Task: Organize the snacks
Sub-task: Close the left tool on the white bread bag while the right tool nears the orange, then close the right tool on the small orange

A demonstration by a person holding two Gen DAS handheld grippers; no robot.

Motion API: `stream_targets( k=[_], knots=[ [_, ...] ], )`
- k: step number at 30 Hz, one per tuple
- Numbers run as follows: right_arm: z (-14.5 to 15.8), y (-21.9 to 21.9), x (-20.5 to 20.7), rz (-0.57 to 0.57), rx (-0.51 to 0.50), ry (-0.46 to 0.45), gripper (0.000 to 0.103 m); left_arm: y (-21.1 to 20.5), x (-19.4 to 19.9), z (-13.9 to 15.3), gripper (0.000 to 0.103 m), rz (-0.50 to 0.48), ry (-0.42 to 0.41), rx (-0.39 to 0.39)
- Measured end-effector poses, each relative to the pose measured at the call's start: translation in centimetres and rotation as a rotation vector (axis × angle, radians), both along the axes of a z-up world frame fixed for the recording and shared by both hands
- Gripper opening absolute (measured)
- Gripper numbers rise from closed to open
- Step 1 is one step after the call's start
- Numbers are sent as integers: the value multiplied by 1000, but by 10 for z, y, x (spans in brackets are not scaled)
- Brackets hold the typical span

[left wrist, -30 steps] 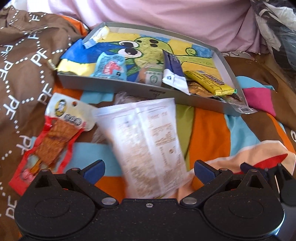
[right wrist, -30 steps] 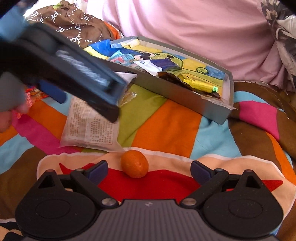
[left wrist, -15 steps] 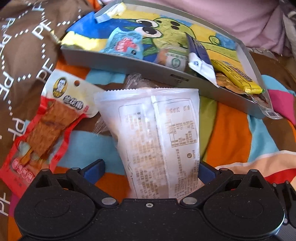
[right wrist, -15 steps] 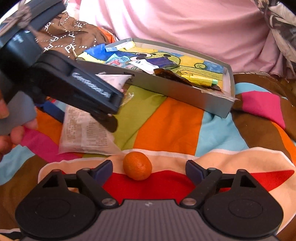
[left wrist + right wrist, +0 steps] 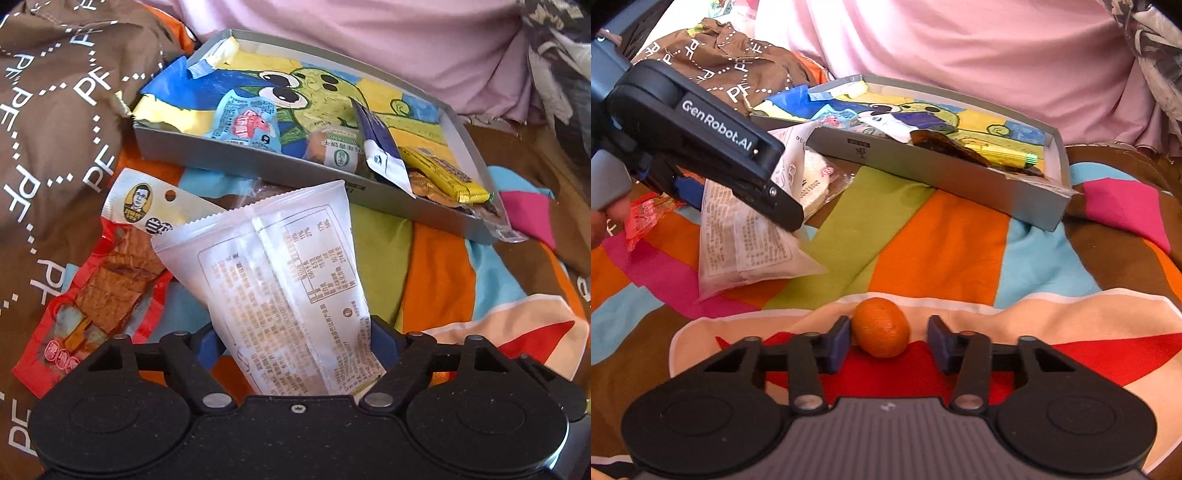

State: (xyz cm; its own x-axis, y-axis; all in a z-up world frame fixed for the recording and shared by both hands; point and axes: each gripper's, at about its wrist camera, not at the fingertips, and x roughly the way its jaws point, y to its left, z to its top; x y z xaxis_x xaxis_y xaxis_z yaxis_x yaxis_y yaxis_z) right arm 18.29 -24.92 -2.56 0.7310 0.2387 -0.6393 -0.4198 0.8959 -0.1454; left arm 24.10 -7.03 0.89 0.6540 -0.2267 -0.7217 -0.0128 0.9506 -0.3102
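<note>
Striped bedding under us: our left gripper pinches a translucent white printed packet, raised short of the grey tray; our right gripper brackets a small orange, jaws not yet closed.

"GenRobot.AI" on left gripper body; "PF" repeated on brown cloth.
</note>
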Motion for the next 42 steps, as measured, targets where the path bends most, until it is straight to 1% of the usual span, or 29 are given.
stream_targets(
  k=[1, 5, 9, 12, 14, 16, 19, 22, 28, 31, 35, 38, 42],
  knots=[
    [0, 1, 0, 4, 4, 5, 38, 2, -2, 0, 79, 1, 0, -1],
    [-1, 3, -2, -2, -6, -6, 38, 10, -10, 4, 77, 6, -8, -7],
    [0, 3, -4, -3, 4, -6, 38, 15, -22, 10, 75, -9, -11, -2],
    [2, 5, -7, 12, 7, -13, 38, 19, -31, 14, 75, -23, 15, 4],
    [4, 8, -11, 27, 7, -23, 38, 23, -36, 16, 75, -34, 58, 18],
    [6, 11, -15, 46, 8, -35, 38, 26, -40, 18, 75, -54, 131, 42],
    [8, 17, -22, 78, 14, -43, 38, 32, -44, 17, 75, -89, 243, 55],
    [11, 23, -27, 111, 32, -34, 37, 37, -47, 14, 75, -111, 298, 77],
    [16, 30, -37, 177, 92, -3, 37, 37, -44, 6, 75, -105, 310, 76],
    [14, 33, -37, 186, 82, 9, 37, 32, -37, 0, 75, -101, 301, 90],
    [10, 34, -35, 175, 80, 32, 37, 26, -29, -10, 77, -86, 316, 106],
    [9, 33, -35, 173, 82, 33, 38, 24, -28, -15, 79, -67, 319, 104],
    [8, 34, -36, 177, 76, 32, 38, 24, -28, -14, 79, -94, 307, 125]
  ],
)
